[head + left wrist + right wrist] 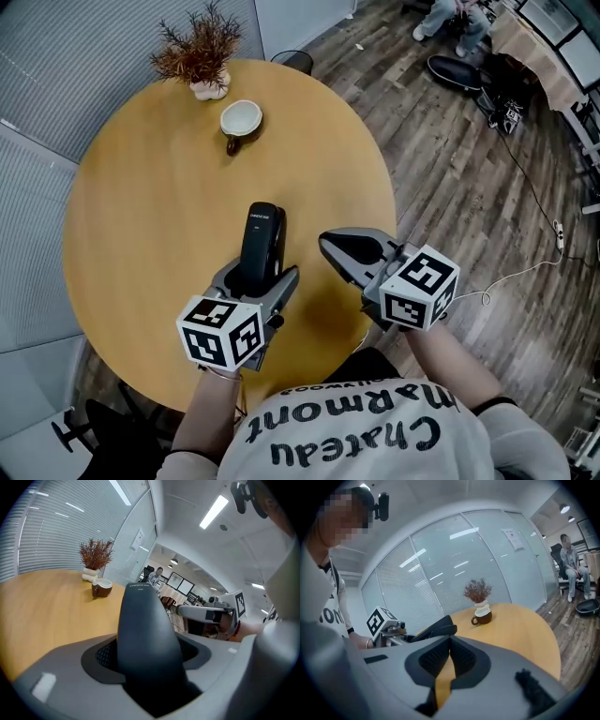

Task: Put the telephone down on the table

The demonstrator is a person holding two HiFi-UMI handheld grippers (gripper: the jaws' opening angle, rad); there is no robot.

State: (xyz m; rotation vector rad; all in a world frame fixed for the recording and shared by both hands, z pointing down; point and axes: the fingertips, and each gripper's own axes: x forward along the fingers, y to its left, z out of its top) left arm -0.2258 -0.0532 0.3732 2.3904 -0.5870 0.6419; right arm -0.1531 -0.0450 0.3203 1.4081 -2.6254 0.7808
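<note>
The black telephone (262, 236) sits between the jaws of the left gripper (256, 280), which are closed on its lower end. Its upper end sticks out ahead of the jaw tips, over the round wooden table (141, 216). Just to the right of those jaws is the right gripper (330, 246); its tips are together and there is nothing between them. Far ahead of both pairs of jaws, beyond the telephone's tip, a cup (241, 120) stands beside a small potted plant (199, 54).
</note>
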